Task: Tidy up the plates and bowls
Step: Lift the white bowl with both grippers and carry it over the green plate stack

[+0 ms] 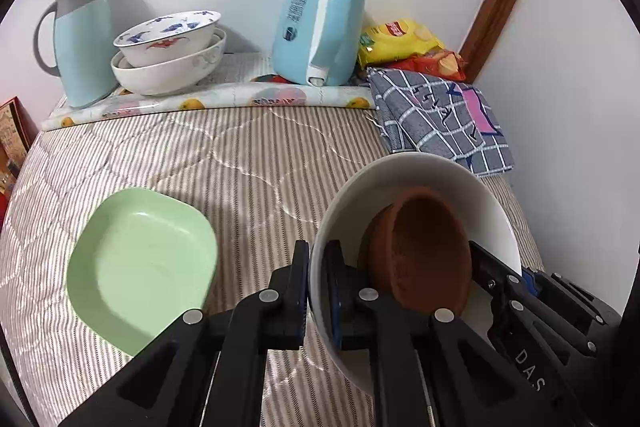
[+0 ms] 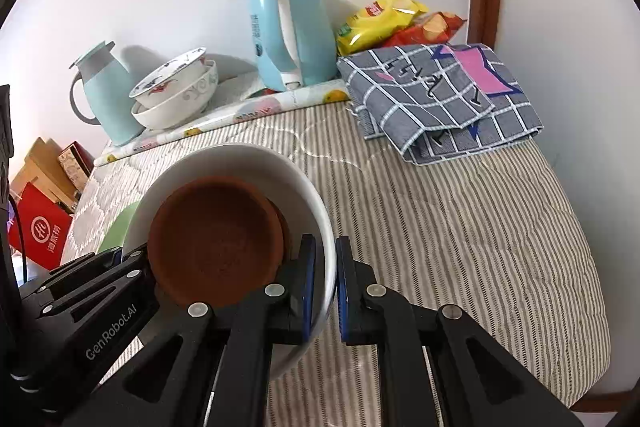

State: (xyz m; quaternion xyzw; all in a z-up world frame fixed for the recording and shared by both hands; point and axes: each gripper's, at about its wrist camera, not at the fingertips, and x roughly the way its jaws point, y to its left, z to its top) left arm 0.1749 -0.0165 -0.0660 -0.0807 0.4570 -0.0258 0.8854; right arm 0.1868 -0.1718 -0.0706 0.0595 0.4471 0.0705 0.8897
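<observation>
A white bowl [image 1: 420, 167] [image 2: 224, 155] with a brown clay bowl [image 1: 424, 247] [image 2: 216, 227] inside is held over the striped bed cover. My left gripper [image 1: 318, 261] is shut on the bowl's left rim, one finger inside and one outside. Across the bowl, my right gripper [image 2: 325, 253] is shut on the right rim in the same way. Each gripper shows in the other's view, the right one [image 1: 500, 275] and the left one [image 2: 120, 259]. A green square plate [image 1: 140, 267] [image 2: 118, 227] lies on the cover to the left. Two white patterned bowls [image 1: 168, 47] [image 2: 172, 91] stand nested at the back.
Along the back wall stand a pale blue jug [image 1: 82, 39], a blue kettle [image 1: 320, 23] and snack bags [image 1: 400, 41]. A folded checked cloth [image 1: 440, 119] [image 2: 440, 99] lies at the back right. Boxes and a red bag [image 2: 38, 231] sit beyond the bed's left edge.
</observation>
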